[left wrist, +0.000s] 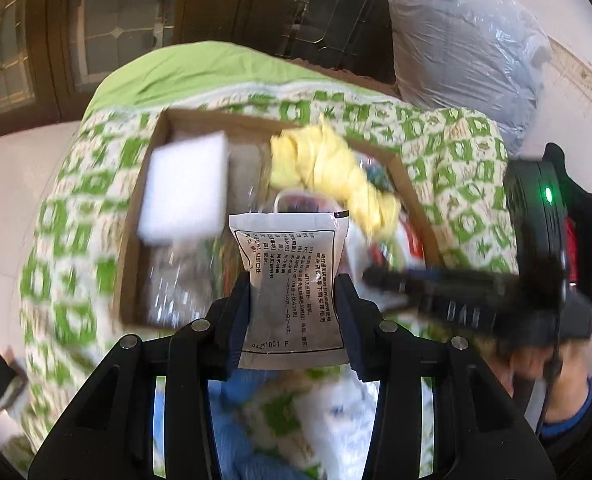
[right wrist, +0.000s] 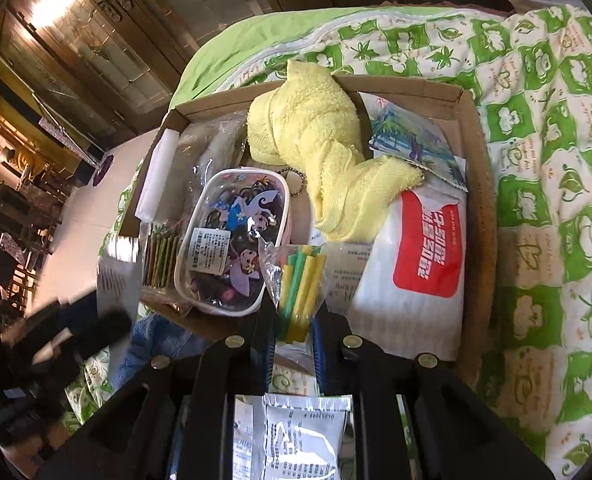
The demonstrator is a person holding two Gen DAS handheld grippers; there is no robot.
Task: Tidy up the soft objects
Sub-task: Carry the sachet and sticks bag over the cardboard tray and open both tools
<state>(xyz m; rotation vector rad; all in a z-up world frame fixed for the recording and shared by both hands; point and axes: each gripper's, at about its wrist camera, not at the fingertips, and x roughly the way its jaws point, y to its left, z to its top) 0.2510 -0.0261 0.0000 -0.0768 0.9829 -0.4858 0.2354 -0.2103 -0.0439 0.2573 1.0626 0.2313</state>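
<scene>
Silver sachet (left wrist: 291,280) clamped in left gripper (left wrist: 293,304) | right gripper (right wrist: 293,332) pinches straw pack (right wrist: 298,288) (lower end hidden) | cardboard box (left wrist: 143,184) blurred

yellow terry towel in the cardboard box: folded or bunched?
Bunched. The yellow terry towel lies twisted in a crumpled heap across the shallow cardboard box, one end draped over the far rim, no flat folds.

Evenly daylit and fairly bright, with heavy motion blur across the quilt (left wrist: 67,248) and cardboard box (left wrist: 135,216) in the left wrist view, sharper in the right wrist view, glare on the far-left cabinet glass (right wrist: 51,4), fisheye bending and dark corners throughout.
</scene>
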